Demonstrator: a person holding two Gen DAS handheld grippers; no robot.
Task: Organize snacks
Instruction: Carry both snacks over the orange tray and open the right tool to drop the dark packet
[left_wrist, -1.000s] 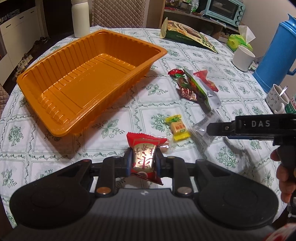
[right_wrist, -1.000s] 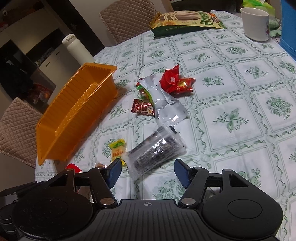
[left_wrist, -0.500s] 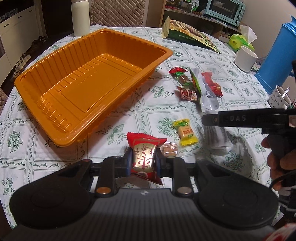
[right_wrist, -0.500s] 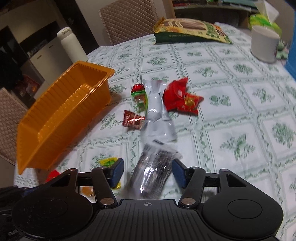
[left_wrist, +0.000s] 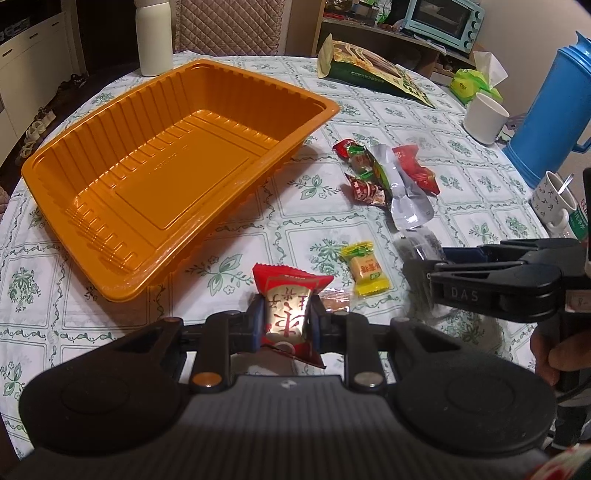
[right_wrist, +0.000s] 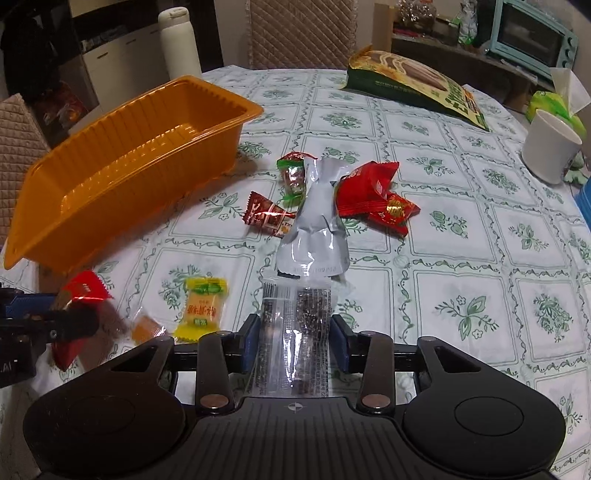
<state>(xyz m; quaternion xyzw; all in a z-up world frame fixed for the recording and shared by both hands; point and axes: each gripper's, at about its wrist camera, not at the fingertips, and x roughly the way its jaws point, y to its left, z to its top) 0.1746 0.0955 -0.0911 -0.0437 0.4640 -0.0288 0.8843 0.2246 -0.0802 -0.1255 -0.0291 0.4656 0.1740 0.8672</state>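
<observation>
The ribbed orange plastic tray (left_wrist: 177, 173) holds nothing yet: the left gripper (left_wrist: 286, 323) pinches a red-wrapped sweet (left_wrist: 287, 306), the right gripper (right_wrist: 294, 338) is closing around a clear dark-filled packet (right_wrist: 295, 332), and other wrapped snacks (right_wrist: 332, 199) lie loose on the table to the tray's right.

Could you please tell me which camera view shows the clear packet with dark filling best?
The right wrist view: the clear packet lies centred between the closing right claw pads, its print and dark strips legible. The left wrist view shows only a blurred edge of it behind that claw's finger.
</observation>
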